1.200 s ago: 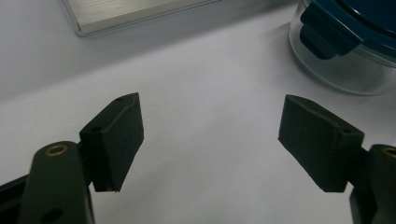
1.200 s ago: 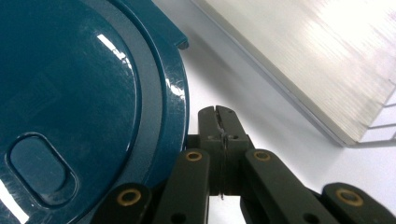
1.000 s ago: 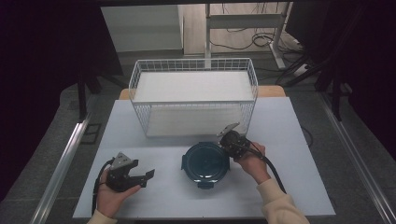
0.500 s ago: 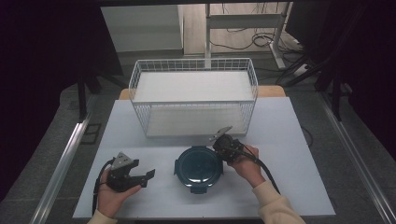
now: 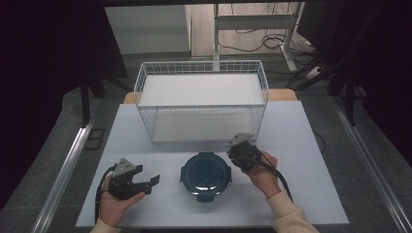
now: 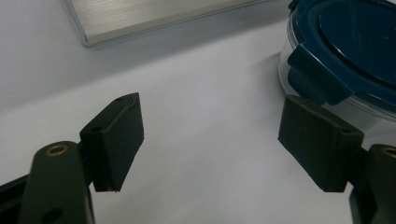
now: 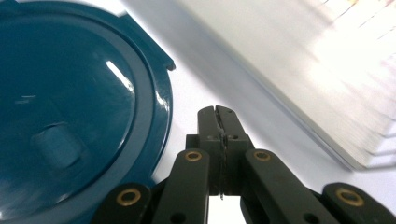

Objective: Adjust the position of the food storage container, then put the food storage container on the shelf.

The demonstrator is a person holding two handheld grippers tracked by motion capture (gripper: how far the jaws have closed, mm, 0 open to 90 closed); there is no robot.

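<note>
Two grippers flank the lidded blue container at the worktop's centre. Right gripper fingers are pressed together, empty; left gripper fingers gape, holding nothing. Prodding with closed fingers could skid the container toward the wire basket.

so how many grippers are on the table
2: the left gripper near the front left, open and empty; the right gripper shut, just right of the container.

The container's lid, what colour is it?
Dark teal-blue lid, clearest in the right gripper view.
</note>
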